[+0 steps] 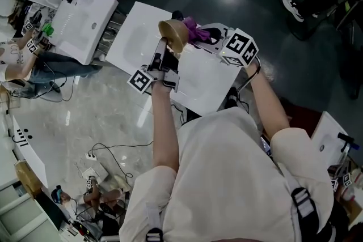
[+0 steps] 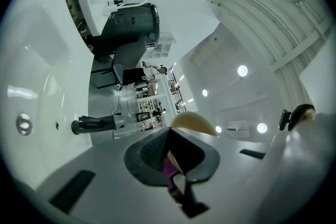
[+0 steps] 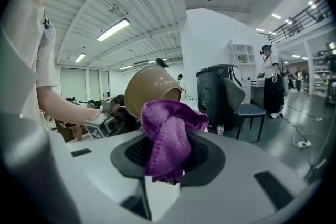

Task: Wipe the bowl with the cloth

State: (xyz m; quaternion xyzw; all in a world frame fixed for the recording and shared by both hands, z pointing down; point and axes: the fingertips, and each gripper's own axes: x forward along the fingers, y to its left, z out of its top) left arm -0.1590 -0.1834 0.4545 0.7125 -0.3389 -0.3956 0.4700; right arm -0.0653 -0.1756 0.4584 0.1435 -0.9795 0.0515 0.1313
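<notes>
1. Left gripper (image 2: 171,159): the jaws are closed on the rim of the tan bowl (image 1: 173,33). In the left gripper view the bowl wall is clamped edge-on between the two dark pads and its curved body rises just beyond the jaw tips. A strip of purple shows in the gap directly behind the clamped rim.

2. Right gripper (image 3: 165,165): the jaws are closed on the purple cloth (image 3: 168,136). The cloth is bunched between the pads, and a thick fold projects forward and upward past the jaw tips.

3. Bowl position: the bowl is held in the air ahead of both grippers, clear of the white table (image 1: 201,85) beneath them. It is tilted onto its side. From the right gripper, its rounded outer surface sits directly ahead of the jaws and above the cloth, with the left gripper just beyond it on the left.

4. Cloth position: the projecting fold meets the bowl at its lower edge, next to the rim. In the head view the cloth lies between the right gripper's jaw tips and the bowl, touching the bowl's right side.

5. Background: a dark bin (image 3: 216,89) and a chair (image 3: 240,99) stand well beyond the right gripper, to the right of the bowl.
</notes>
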